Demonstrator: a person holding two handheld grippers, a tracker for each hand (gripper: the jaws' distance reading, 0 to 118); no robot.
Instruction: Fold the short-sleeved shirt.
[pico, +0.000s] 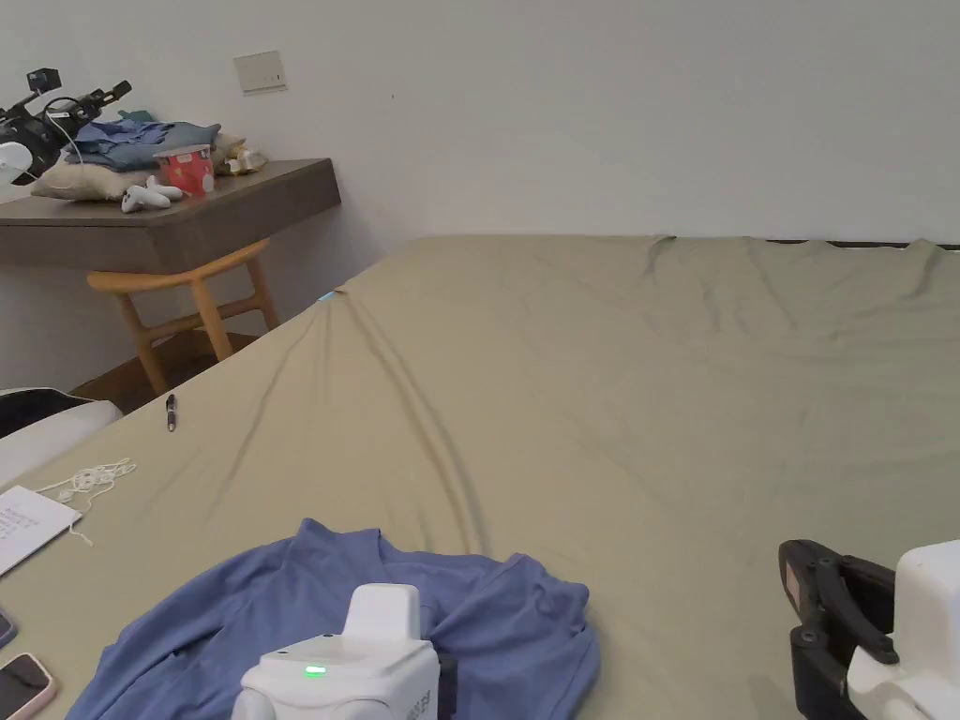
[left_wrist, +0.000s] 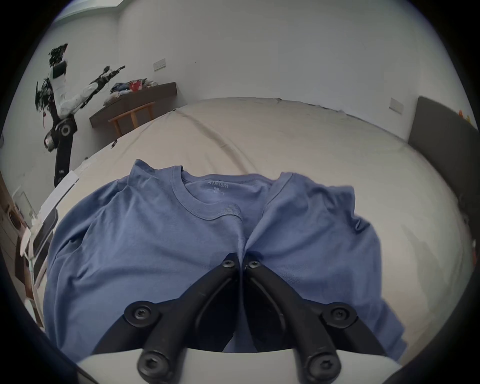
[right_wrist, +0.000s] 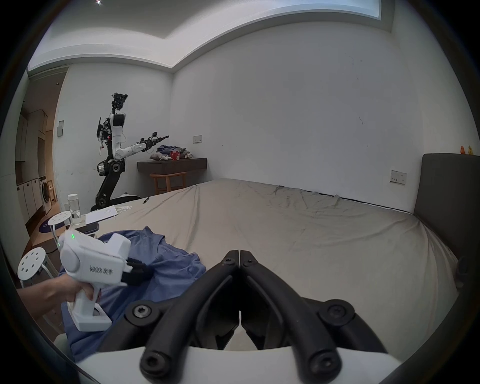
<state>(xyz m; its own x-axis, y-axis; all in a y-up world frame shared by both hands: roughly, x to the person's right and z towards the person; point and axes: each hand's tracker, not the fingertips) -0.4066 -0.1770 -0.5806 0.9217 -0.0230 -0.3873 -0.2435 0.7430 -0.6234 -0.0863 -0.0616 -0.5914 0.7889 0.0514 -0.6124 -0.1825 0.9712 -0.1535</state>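
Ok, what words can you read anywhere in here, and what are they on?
Blue shirt, inside the collar: a pale printed label, which I leave unread.
Sheet of paper on the bed: printed lines, too small to read.
Left gripper, on its white side: dark print, too blurred to read.
Nothing else here carries readable text.

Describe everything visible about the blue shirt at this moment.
The blue shirt is a plain, soft-looking knit with a ribbed round collar and short sleeves. It lies front up and rumpled at the near edge of the bed, collar toward the far wall. Its right side is bunched inward, making a crease down the middle of the chest. The left tool is shut on a pinch of fabric at that crease. The right tool is shut on nothing, over the sheet beside the shirt.
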